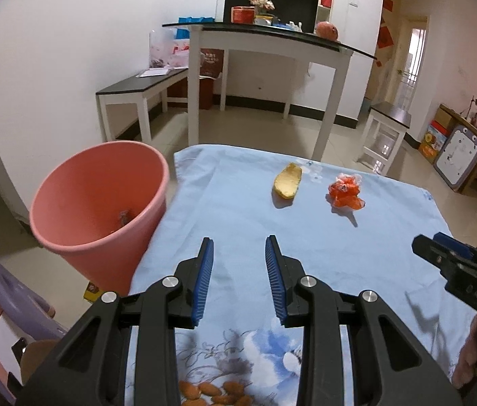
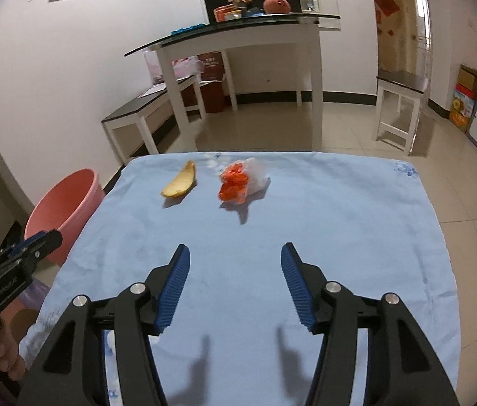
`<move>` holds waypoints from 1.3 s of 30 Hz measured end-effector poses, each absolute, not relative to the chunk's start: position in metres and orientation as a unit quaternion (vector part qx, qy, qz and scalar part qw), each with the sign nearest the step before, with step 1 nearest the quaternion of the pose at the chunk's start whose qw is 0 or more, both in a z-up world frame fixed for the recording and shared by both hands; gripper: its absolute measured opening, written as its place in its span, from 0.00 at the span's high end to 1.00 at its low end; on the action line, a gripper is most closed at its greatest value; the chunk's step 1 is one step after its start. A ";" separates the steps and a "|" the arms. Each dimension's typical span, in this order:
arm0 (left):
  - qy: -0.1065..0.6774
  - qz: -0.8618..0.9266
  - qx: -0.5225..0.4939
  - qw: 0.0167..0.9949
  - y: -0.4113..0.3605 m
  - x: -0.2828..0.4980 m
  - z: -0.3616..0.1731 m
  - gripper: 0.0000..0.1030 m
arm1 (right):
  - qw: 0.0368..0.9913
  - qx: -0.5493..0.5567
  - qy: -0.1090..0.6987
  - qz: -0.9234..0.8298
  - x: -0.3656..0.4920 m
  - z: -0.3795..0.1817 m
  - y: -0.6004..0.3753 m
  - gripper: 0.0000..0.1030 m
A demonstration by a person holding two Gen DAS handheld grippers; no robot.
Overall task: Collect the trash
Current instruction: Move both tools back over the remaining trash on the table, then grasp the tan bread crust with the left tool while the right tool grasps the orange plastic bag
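A yellow peel (image 1: 288, 185) (image 2: 180, 185) and a crumpled orange and white wrapper (image 1: 346, 192) (image 2: 240, 181) lie side by side at the far end of a table under a light blue cloth (image 1: 272, 230) (image 2: 306, 223). A pink bin (image 1: 99, 203) (image 2: 65, 209) stands on the floor at the table's left edge, with a small scrap at its bottom. My left gripper (image 1: 240, 247) hovers open over the near cloth, nothing between its blue pads. My right gripper (image 2: 235, 253) is open wider, also empty, well short of the wrapper.
Beyond the cloth stand a white table with a dark glass top (image 1: 272, 39) (image 2: 238, 28), a low bench (image 1: 136, 89) and a white stool (image 1: 387, 128) (image 2: 400, 101). A purple stool (image 1: 11, 291) sits near left. Toys and boxes line the right wall (image 1: 455, 145).
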State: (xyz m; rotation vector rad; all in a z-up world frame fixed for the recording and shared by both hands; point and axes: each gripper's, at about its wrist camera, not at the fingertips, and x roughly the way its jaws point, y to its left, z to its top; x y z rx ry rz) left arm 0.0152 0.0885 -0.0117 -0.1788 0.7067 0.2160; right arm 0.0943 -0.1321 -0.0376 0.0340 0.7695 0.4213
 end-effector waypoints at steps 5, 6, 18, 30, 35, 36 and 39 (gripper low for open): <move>0.349 0.085 -0.097 0.928 0.090 0.032 -0.010 0.69 | 0.904 0.035 0.377 0.200 0.130 -0.038 -0.124 0.45; 0.352 0.082 -0.097 0.927 0.091 0.037 -0.009 0.69 | 0.903 0.038 0.379 0.198 0.138 -0.039 -0.121 0.45; 0.396 0.038 -0.052 0.916 0.078 0.122 -0.019 0.69 | 0.890 0.108 0.414 0.156 0.222 -0.077 -0.091 0.45; 0.468 0.037 -0.086 0.879 0.085 0.203 -0.077 0.69 | 0.896 0.099 0.395 0.175 0.238 -0.090 -0.085 0.44; 0.459 0.043 -0.083 0.884 0.080 0.209 -0.083 0.69 | 0.893 0.096 0.396 0.190 0.238 -0.094 -0.082 0.44; 0.456 0.044 -0.081 0.885 0.080 0.209 -0.083 0.72 | 0.892 0.098 0.397 0.193 0.238 -0.095 -0.082 0.44; 0.446 0.048 -0.077 0.891 0.077 0.205 -0.079 0.92 | 0.887 0.106 0.402 0.202 0.238 -0.096 -0.083 0.44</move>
